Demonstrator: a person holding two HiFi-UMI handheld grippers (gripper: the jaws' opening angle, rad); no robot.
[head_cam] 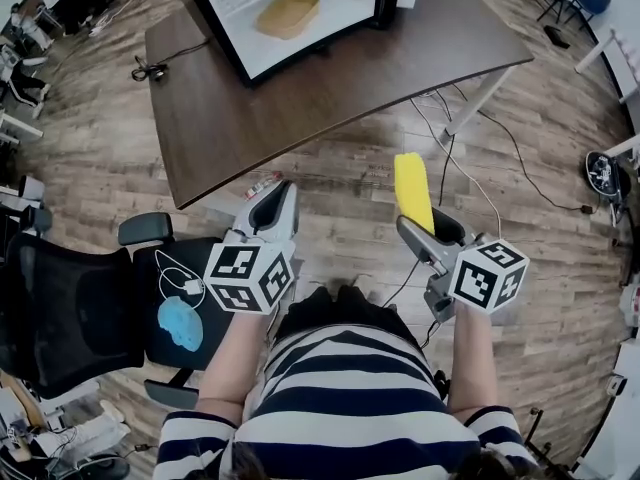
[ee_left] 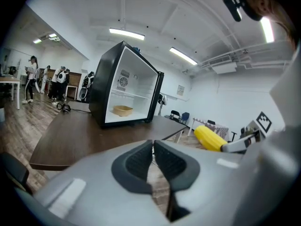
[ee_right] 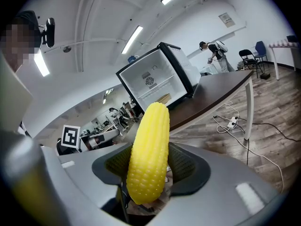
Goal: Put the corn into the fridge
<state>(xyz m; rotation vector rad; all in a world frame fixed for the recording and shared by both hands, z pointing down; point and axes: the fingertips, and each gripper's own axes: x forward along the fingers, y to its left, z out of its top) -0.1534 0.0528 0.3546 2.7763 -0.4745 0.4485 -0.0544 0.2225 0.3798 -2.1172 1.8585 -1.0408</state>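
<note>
- The right hand-held gripper is clenched round the corn, which sticks out well past its jaws;
- the left hand-held gripper has its jaws pressed together on nothing;
- both are held over the wood floor, near the desk;
- the fridge stands open on the desk, a tan basket inside.

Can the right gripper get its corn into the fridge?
Probably yes, after moving closer: the fridge stands open, facing the right gripper and corn, and nothing on the table blocks the way.
</note>
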